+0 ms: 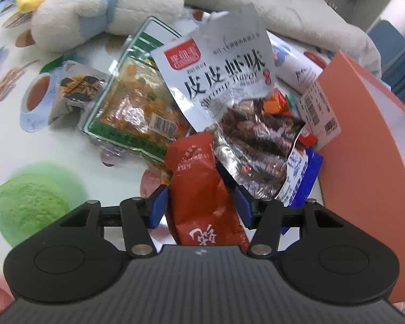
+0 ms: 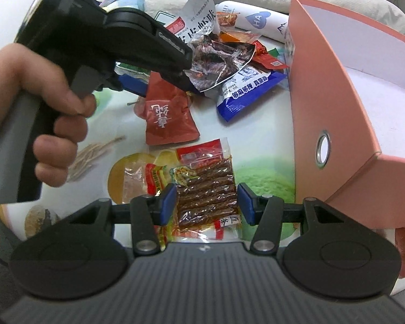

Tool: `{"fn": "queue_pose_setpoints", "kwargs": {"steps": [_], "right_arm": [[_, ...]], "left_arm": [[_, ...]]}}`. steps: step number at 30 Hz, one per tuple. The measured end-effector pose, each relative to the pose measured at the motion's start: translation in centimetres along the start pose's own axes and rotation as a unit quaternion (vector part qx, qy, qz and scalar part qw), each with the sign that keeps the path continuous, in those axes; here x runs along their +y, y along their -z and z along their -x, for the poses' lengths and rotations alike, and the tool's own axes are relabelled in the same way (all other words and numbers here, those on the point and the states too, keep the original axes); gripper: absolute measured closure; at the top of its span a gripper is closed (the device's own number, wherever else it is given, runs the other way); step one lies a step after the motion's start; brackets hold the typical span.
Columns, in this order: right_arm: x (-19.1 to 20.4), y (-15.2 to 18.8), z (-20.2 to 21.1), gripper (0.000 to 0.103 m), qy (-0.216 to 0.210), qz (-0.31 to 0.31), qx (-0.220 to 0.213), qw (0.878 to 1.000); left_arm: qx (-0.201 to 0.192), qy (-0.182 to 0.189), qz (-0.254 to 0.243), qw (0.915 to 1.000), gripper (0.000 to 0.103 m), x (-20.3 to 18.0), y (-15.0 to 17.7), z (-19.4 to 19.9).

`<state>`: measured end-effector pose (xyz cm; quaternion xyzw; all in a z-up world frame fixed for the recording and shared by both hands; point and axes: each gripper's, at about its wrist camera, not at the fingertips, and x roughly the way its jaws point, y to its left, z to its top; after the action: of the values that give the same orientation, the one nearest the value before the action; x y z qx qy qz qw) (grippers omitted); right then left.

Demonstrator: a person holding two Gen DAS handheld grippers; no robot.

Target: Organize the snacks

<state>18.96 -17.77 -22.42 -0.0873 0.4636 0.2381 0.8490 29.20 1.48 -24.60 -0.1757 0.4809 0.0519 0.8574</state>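
Left gripper (image 1: 201,206): jaws apart, straddling the red sachet (image 1: 202,189). From its own wrist view there's a gap at each blue pad, so no clamp yet. Sachet lies flat on the printed tablecloth (image 1: 54,148), near edge of the snack pile.

Right gripper (image 2: 206,202): jaws apart too, hovering over a clear pack of brown sticks (image 2: 206,189) that lies on the cloth in front of the pink box (image 2: 337,124). Pads look clear of it on both sides.

My read on doing the left grab well:
- Sachet is thin and slippery; drop the tips to the cloth and pinch across its short width, near the middle.
- Its far end sits right against the silver bag (image 1: 229,89). Lift straight up first or the pile drags along.
- The box stands open just beside the pile, so probably the drop point. Short carry.

Legible text, near to far:
- Red sachet: white Chinese characters, upside down from the left wrist, can't read them.
- Blue packet (image 2: 245,91): white Chinese print, too small to be sure of.
- Silver bag: "皮皮虾味", "Shrimp flavor", plus a red brand badge, unreadable.
- White tube (image 2: 256,21) behind the pile: blue heart marked "HA".
- Barcode labels on a white packet by the box; digits too small to read.
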Motion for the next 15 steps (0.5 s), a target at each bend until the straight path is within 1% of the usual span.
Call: {"fn": "queue_pose_setpoints", "kwargs": {"steps": [3, 5, 9, 13, 15], "right_arm": [[0.1, 0.0, -0.1, 0.05, 0.0, -0.002, -0.002, 1.0], [0.1, 0.0, -0.2, 0.05, 0.001, -0.004, -0.003, 1.0], [0.2, 0.0, 0.1, 0.05, 0.005, -0.008, -0.004, 1.0], [0.3, 0.0, 0.7, 0.05, 0.006, -0.012, -0.004, 1.0], [0.4, 0.1, 1.0, 0.05, 0.006, -0.014, -0.002, 1.0]], "left_arm": [[-0.007, -0.009, -0.012, 0.9999, 0.045, -0.3, -0.2, -0.4], [-0.007, -0.006, -0.007, 0.9999, 0.048, -0.2, -0.3, -0.4], [0.004, 0.004, -0.018, 0.9998, 0.053, 0.3, -0.5, -0.1], [0.013, 0.027, -0.022, 0.9993, 0.054, 1.3, 0.6, 1.4], [0.013, 0.028, -0.023, 0.9992, 0.054, 1.7, 1.7, 2.4]]}}
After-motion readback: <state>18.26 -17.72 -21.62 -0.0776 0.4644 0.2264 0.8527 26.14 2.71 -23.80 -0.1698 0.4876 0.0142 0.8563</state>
